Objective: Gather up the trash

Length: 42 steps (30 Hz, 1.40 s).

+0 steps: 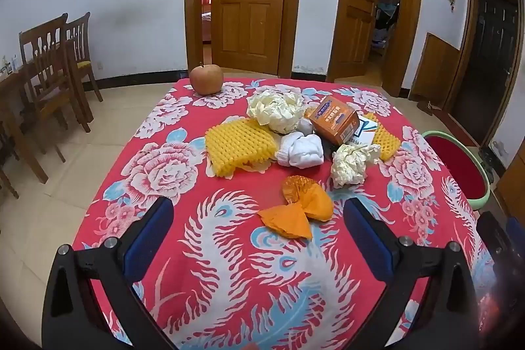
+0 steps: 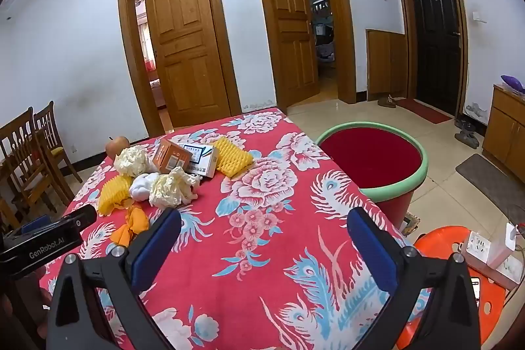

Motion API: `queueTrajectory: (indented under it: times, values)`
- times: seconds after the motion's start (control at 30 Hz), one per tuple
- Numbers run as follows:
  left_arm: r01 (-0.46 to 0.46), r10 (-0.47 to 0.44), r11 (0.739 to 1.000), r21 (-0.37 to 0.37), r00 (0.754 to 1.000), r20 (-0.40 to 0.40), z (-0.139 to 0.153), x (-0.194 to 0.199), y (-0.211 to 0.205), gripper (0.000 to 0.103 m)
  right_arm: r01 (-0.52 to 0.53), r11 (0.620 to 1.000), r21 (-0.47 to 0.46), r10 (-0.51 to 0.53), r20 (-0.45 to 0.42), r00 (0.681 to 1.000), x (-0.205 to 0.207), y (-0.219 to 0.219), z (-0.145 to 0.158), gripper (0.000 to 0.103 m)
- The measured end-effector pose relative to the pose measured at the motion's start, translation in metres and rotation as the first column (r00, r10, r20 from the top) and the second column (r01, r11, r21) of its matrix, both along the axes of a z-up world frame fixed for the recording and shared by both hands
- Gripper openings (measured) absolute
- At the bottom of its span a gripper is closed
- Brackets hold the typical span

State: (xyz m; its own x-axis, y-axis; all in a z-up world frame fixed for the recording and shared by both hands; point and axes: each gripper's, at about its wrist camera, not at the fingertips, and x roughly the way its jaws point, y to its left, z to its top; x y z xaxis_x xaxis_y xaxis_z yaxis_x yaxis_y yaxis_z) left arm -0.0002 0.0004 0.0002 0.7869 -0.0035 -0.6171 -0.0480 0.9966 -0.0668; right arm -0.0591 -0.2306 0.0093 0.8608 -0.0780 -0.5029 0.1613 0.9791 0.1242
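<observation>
Trash lies piled on the red floral tablecloth (image 1: 229, 268): an orange paper wrapper (image 1: 298, 209) nearest, a yellow foam net (image 1: 238, 145), a white sock bundle (image 1: 300, 150), two crumpled cream papers (image 1: 275, 109) (image 1: 351, 163), an orange carton (image 1: 334, 120) and a second foam net (image 1: 385, 136). My left gripper (image 1: 259, 218) is open and empty, just short of the orange wrapper. My right gripper (image 2: 264, 230) is open and empty over the cloth, right of the pile (image 2: 170, 186). A red bin with a green rim (image 2: 370, 156) stands beside the table's right edge.
An apple (image 1: 206, 79) sits at the table's far left corner. Wooden chairs (image 1: 52, 68) stand at the left wall. An orange stool (image 2: 459, 284) with a power strip is at the lower right. The left gripper's body (image 2: 49, 238) shows in the right wrist view.
</observation>
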Motion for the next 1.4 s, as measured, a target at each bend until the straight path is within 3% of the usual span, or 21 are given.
queueTrajectory:
  times: [1.4]
  values:
    - [-0.004,0.004,1.000,-0.016,1.000,0.001,0.0041,-0.0035,0.0022,0.101,-0.004,1.000,0.006,0.003,0.014,1.000,-0.0033,0.0034,0.0038,0.103]
